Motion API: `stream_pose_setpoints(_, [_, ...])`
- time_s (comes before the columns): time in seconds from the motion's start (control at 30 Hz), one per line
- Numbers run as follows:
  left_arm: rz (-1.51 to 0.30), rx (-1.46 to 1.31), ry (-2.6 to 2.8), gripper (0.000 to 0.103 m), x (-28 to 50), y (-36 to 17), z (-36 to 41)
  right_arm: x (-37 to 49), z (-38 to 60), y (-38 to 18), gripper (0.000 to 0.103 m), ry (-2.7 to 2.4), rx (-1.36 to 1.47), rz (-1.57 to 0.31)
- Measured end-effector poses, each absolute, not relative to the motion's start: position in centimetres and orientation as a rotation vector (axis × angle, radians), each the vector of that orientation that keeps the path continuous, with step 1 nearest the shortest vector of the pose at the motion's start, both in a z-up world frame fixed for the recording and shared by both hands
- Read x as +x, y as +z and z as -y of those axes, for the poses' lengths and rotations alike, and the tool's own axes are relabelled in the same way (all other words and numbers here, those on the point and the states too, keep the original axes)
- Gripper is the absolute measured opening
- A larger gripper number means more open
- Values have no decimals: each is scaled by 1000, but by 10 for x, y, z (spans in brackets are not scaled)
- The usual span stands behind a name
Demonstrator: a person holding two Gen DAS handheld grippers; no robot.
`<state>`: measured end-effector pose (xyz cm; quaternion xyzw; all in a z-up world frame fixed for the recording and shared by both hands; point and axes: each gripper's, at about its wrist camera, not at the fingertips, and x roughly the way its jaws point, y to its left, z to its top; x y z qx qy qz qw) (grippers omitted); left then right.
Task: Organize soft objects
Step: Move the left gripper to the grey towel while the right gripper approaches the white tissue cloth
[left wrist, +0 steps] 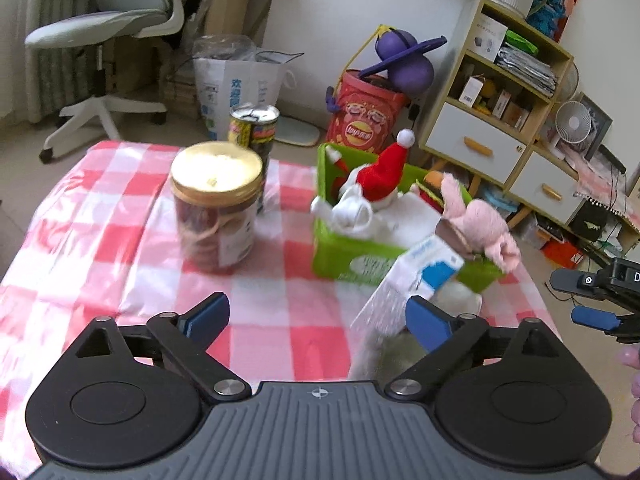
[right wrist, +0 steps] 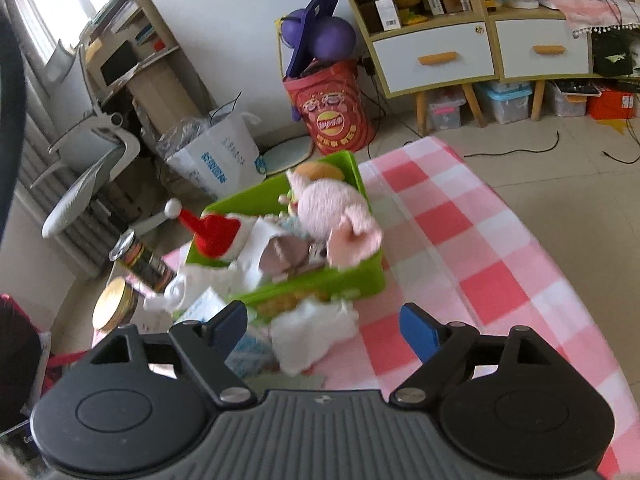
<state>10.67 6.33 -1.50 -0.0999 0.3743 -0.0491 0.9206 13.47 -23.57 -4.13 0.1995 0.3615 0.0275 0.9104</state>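
Observation:
A green bin (left wrist: 344, 252) stands on the checked tablecloth (left wrist: 120, 248) and holds a white plush with a red Santa hat (left wrist: 384, 176), a pink plush (left wrist: 480, 224) and a burger toy (left wrist: 430, 188). A white fluffy soft thing (right wrist: 316, 332) lies on the cloth in front of the bin (right wrist: 348, 280), beside a blue-and-white carton (left wrist: 420, 276). My left gripper (left wrist: 318, 318) is open and empty, low over the cloth before the bin. My right gripper (right wrist: 324, 328) is open, with the white fluffy thing between its fingers, not pinched. The pink plush (right wrist: 332, 216) hangs over the bin's near wall.
A gold-lidded jar (left wrist: 216, 208) and a can (left wrist: 254, 132) stand left of the bin. Beyond the table are a red snack bucket (left wrist: 366, 120), a shelf unit (left wrist: 496, 120), a paper bag (left wrist: 236, 88) and an office chair (left wrist: 108, 40). The table's right edge drops to tiled floor (right wrist: 540, 168).

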Motion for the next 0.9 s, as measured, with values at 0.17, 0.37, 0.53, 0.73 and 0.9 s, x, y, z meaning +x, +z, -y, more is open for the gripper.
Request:
stream_pose_setpoints(0.17, [-795, -191, -91, 94, 88, -24, -68, 118, 228, -51, 59, 59, 397, -767])
stream_pose_setpoints(0.37, [-823, -125, -90, 97, 75, -40, -63, 106, 226, -63, 59, 64, 346, -784])
stream_pose_setpoints(0.53, [-865, -72, -139, 97, 76, -48, -45, 107, 236, -77, 59, 38, 324, -830])
stream_pose_setpoints(0.73, [-899, -6, -185, 97, 77, -69, -21, 110, 247, -90, 59, 3, 351, -877])
stream_pose_setpoints(0.9, [-897, 37, -230, 96, 79, -84, -3, 114, 236, -100, 59, 18, 273, -895])
